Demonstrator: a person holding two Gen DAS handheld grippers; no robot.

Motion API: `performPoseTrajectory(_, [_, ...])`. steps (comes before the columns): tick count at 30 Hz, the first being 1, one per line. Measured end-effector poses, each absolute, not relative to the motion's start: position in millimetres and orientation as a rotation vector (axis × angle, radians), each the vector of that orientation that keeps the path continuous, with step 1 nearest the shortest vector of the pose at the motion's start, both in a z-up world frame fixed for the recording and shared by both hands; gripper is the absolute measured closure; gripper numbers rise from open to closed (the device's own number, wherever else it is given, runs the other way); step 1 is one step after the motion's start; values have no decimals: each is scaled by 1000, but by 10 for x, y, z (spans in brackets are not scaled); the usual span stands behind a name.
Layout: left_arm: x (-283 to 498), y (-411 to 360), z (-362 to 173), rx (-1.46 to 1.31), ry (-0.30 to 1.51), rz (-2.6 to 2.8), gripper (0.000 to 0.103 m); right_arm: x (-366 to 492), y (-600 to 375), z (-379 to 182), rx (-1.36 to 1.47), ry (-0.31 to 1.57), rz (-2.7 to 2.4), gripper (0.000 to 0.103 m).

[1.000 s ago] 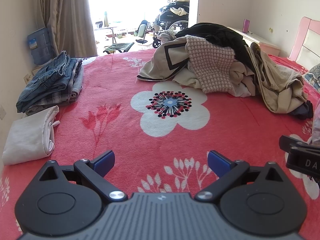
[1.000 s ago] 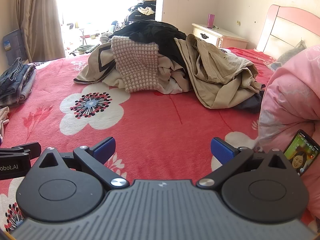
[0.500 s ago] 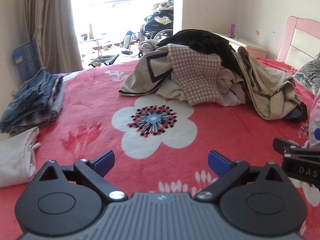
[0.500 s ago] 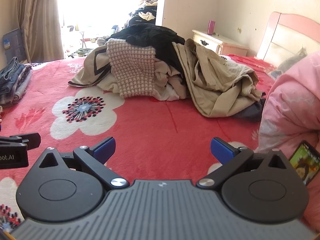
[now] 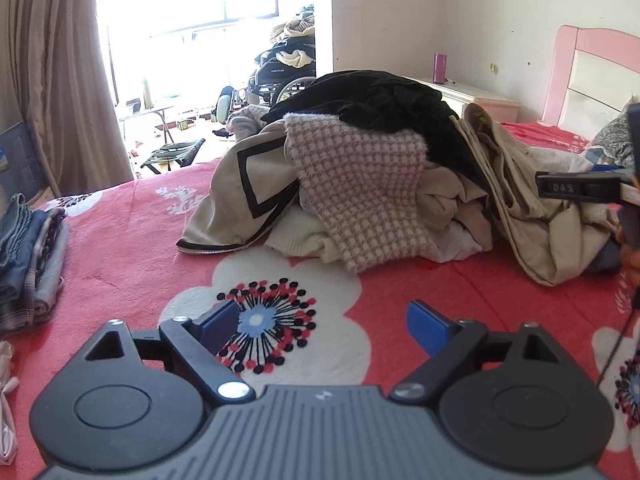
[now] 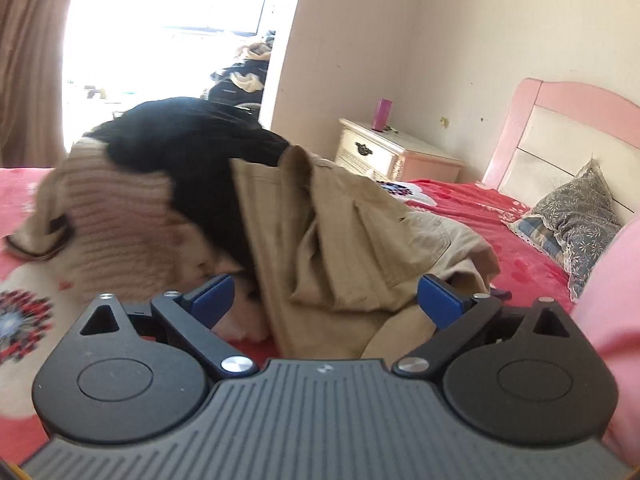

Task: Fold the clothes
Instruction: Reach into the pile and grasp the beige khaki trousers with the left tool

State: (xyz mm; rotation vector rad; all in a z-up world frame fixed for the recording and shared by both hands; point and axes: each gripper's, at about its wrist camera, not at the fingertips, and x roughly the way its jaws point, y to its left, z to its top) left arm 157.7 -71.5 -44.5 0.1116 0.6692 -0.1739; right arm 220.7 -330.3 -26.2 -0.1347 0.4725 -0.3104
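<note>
The bed (image 5: pixel 120 240), spread with a red floral blanket, carries the heap of unfolded clothes (image 5: pixel 380 176) at its middle (black garment on top). Tan trousers (image 6: pixel 340 248) lie at the heap's near edge, between the right tool's (image 6: pixel 324 300) closing jaws, unpinched. The left tool (image 5: pixel 324 324), also closing, holds nothing above the blanket.

one heap of unfolded clothes (image 5: pixel 372 184), one folded stack (image 5: pixel 28 264), one nightstand (image 6: pixel 394 154), one pillow (image 6: pixel 572 220)
</note>
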Motion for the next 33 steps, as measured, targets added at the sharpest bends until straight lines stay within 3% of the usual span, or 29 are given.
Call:
performPoseTrajectory(4, [1684, -747, -527, 96, 695, -180, 21, 2726, -3601, -456, -123, 566, -296, 42])
performPoseTrajectory(8, [1727, -754, -606, 79, 722, -194, 34, 3045, -3708, -637, -169, 638, -272, 48])
performPoseTrajectory(14, [1719, -776, -641, 88, 726, -201, 44, 3325, -3791, -820, -183, 712, -255, 64])
performPoseTrajectory(15, [1714, -782, -640, 88, 724, -204, 44, 3350, -3811, -834, -176, 718, -244, 69])
performPoseTrajectory(16, [1709, -788, -638, 89, 721, -208, 44, 3367, -3805, -839, -178, 721, -244, 83])
performPoseTrajectory(17, [1698, -809, -632, 94, 717, -217, 45, 3358, -3767, -835, -218, 711, -269, 92])
performPoseTrajectory(25, [1556, -973, -544, 111, 673, -309, 46, 2874, -3493, -471, -480, 463, -380, 96])
performPoseTrajectory(33, [1266, -968, -322, 134, 578, -389, 44, 1844, -3183, 472, -425, 223, -288, 96])
